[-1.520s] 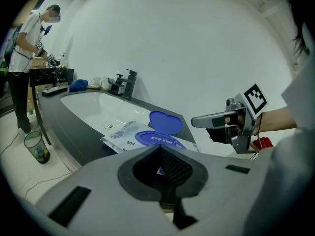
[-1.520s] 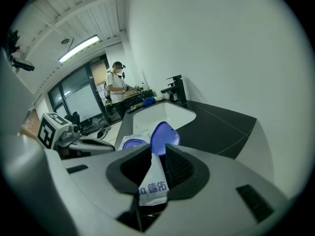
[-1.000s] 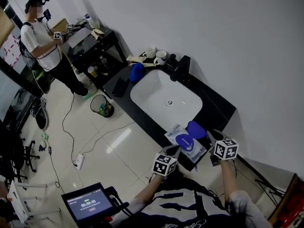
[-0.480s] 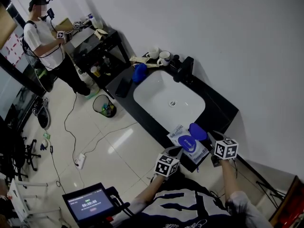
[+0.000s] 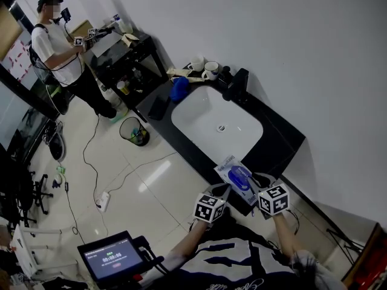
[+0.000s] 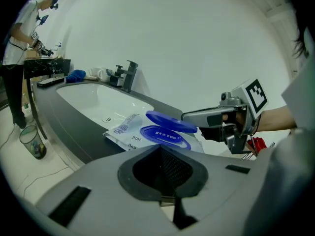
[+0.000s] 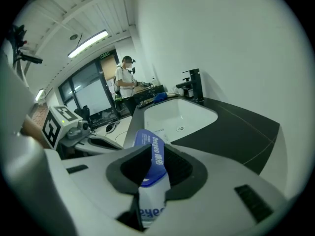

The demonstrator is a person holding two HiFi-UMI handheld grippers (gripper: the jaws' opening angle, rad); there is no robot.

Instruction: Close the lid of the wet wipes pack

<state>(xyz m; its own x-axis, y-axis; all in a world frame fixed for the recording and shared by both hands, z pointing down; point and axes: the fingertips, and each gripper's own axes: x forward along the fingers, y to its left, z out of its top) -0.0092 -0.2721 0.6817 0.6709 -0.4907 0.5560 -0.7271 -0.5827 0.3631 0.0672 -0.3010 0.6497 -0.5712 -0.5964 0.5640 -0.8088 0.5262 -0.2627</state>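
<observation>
Blue lid [image 6: 171, 121], white wipes pack [image 6: 121, 130]

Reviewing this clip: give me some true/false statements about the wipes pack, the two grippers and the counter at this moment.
1. The lid is fully shut. False: it is tilted up above the opening.
2. The wipes pack lies on the dark counter beside the white sink. True.
3. The left gripper holds the lid. False: its jaws are together and empty; the right gripper has the lid.
4. Mugs stand at the sink's far end. True.
</observation>
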